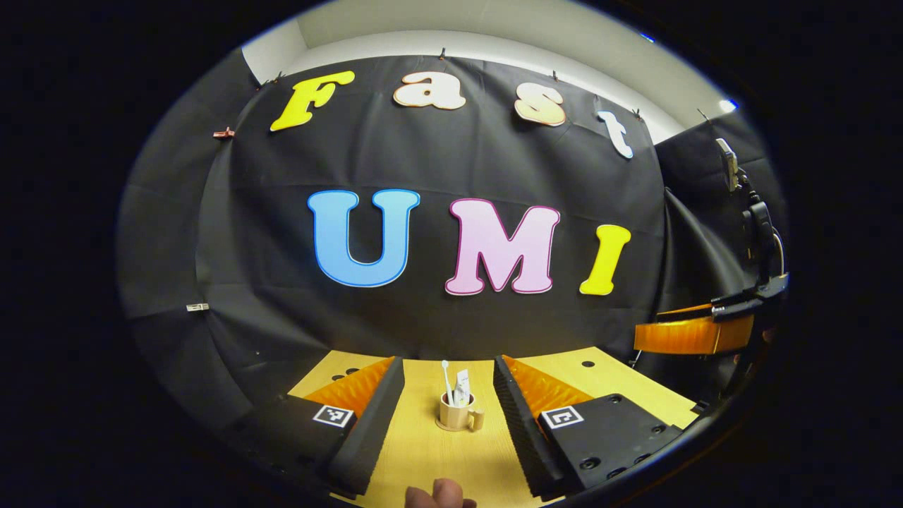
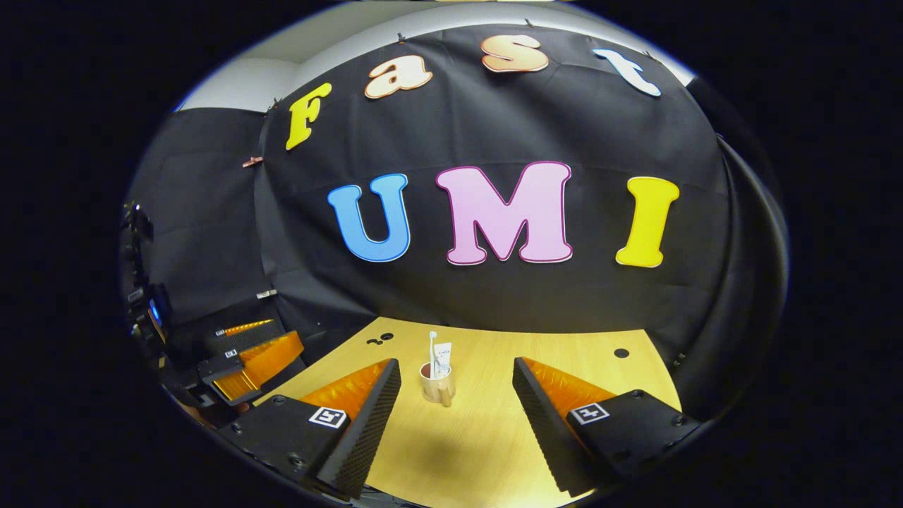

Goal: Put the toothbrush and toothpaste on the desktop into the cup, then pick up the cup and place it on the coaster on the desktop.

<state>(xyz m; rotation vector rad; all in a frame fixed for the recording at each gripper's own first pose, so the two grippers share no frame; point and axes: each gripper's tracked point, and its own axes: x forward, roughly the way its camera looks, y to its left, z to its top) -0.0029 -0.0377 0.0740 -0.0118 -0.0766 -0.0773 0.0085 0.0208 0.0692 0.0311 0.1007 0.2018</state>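
A tan cup with a handle stands upright on the wooden desktop. A white toothbrush and a white toothpaste tube stick up out of it. A slightly wider pale base under the cup may be the coaster; I cannot tell. My left gripper is open, and the cup stands apart, small and ahead between its fingers. In the right gripper view the cup, toothbrush and toothpaste sit ahead of my open right gripper, left of its middle line. Neither gripper touches anything.
The other gripper hangs off the desk's right edge in the left gripper view, and at the far left in the right gripper view. A fingertip shows at the bottom. Small dark holes mark the desktop. The black cloth wall closes the back.
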